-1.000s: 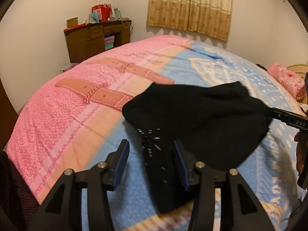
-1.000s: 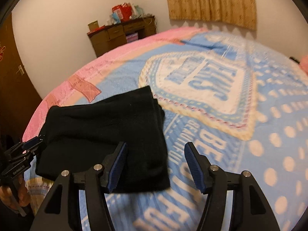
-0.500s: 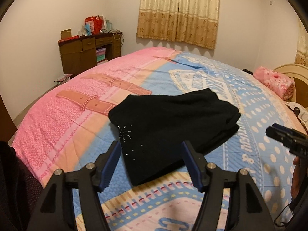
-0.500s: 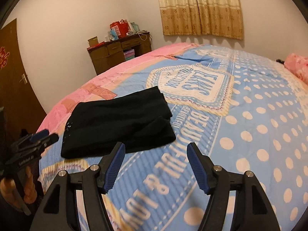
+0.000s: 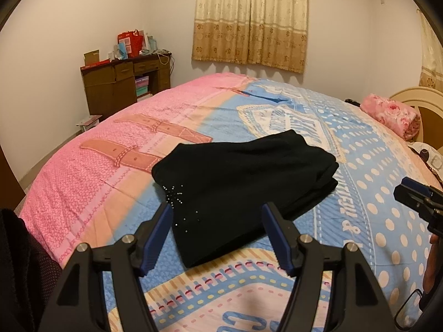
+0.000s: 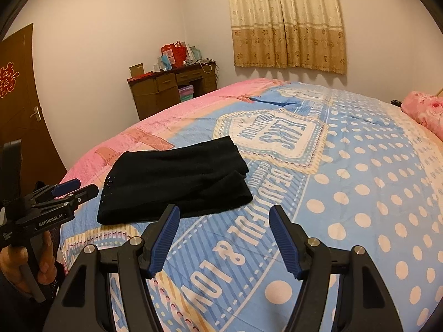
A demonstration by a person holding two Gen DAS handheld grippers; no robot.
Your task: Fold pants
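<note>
I read the fold as done: the black pants point(image 5: 243, 182) lie as a compact, layered rectangle on the bed point(image 5: 91, 166), on the near part of the quilt where the pink border meets the blue panel. Neither tool touches them. My left tool point(image 5: 217, 235) hovers above the near edge of the bundle with its blue pads spread wide and nothing between them. My right tool point(image 6: 224, 238) is also spread and empty, held over bare quilt just to the right of the bundle; in the right wrist view the left tool point(image 6: 76, 188) shows at the picture's left edge, clear of the cloth.

The bundle's long axis runs across the bed, from the pink side toward the dotted blue side. The end with the small sparkly studs point(image 5: 175, 196) points toward the pink border and the left tool; the thicker end showing stacked layers point(image 6: 238, 185) points toward the blue dots.

If anything remains, I judge it is only a light press or squaring of that layered end, which looks slightly uneven. Otherwise the next move is simply to back both tools away without snagging the fabric.
</note>
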